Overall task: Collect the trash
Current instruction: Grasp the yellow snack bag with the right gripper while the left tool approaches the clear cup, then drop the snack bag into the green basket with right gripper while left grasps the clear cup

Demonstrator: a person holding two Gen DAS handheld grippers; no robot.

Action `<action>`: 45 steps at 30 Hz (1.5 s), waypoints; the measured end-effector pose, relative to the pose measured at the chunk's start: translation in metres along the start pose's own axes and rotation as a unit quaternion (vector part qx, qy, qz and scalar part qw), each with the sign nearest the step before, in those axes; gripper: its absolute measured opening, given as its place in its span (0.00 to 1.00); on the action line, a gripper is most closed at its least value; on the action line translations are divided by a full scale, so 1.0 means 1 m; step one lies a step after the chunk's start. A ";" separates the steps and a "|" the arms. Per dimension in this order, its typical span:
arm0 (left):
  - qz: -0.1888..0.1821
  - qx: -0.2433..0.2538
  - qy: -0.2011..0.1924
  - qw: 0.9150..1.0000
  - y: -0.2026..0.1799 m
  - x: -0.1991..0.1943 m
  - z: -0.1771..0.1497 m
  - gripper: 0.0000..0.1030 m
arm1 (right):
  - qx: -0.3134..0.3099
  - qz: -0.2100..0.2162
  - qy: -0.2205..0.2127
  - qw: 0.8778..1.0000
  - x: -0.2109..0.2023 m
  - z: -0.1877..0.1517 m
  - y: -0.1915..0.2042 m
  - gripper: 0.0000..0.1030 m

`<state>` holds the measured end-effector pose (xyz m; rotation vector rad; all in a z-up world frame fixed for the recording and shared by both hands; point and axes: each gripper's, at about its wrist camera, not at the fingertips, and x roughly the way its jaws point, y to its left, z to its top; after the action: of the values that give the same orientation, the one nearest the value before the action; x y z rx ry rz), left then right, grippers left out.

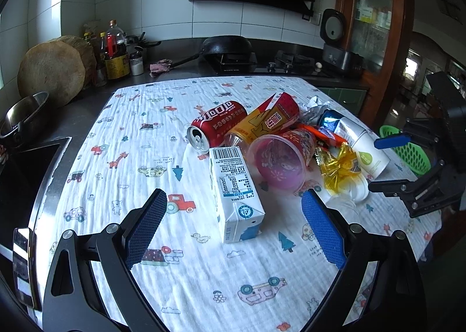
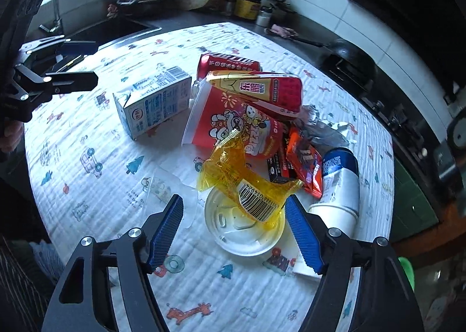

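Both grippers are spread apart, holding nothing. The left gripper [image 1: 234, 225] frames the milk carton [image 1: 236, 195] lying on the desk [image 1: 122, 139]. The right gripper [image 2: 234, 230] straddles a yellow wrapper [image 2: 244, 183] resting on a clear lid [image 2: 241, 228], beside the trash pile.

The tablecloth [image 1: 122, 139] is crinkled matt cotton-like cloth with printed cartoons. At its centre lies a glossy metal red can [image 1: 217, 125]; at about five o'clock from it, the milk carton [image 1: 236, 192] is smooth coated paper. The red cup [image 2: 233, 125] looks like glossy printed plastic, the yellow wrapper [image 2: 241, 183] crinkled shiny translucent film, the clear lid [image 2: 244, 230] smooth plastic. Gripper pads [image 1: 145, 230] are blue, finely ribbed, matt. At ten o'clock, the chopping block [image 1: 51, 72] is rough wood.
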<state>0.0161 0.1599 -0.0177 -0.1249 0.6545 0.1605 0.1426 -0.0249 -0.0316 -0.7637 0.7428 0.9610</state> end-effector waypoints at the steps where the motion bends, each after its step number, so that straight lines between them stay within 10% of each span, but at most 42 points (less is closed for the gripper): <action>1: 0.001 0.002 0.000 1.000 0.000 0.000 -0.001 0.90 | -0.013 0.008 0.005 1.000 0.005 0.002 -0.002 0.67; 17: -0.051 0.039 0.036 0.997 -0.020 0.015 -0.016 0.90 | -0.143 0.066 0.065 0.985 0.071 0.019 -0.014 0.56; 22: -0.079 0.081 0.044 0.993 -0.041 0.018 -0.020 0.93 | -0.103 0.079 0.055 0.990 0.064 0.017 -0.023 0.28; 32: -0.178 0.145 0.073 0.971 -0.092 0.041 -0.022 0.95 | -0.001 0.054 -0.003 0.999 0.010 0.003 -0.031 0.26; 45: -0.199 0.159 0.118 0.960 -0.113 0.092 -0.021 0.94 | 0.171 -0.025 -0.022 0.985 -0.057 -0.072 -0.068 0.26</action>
<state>0.0970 0.0556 -0.0830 0.0373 0.8707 -0.3544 0.1668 -0.1338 -0.0068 -0.4572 0.8205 0.7761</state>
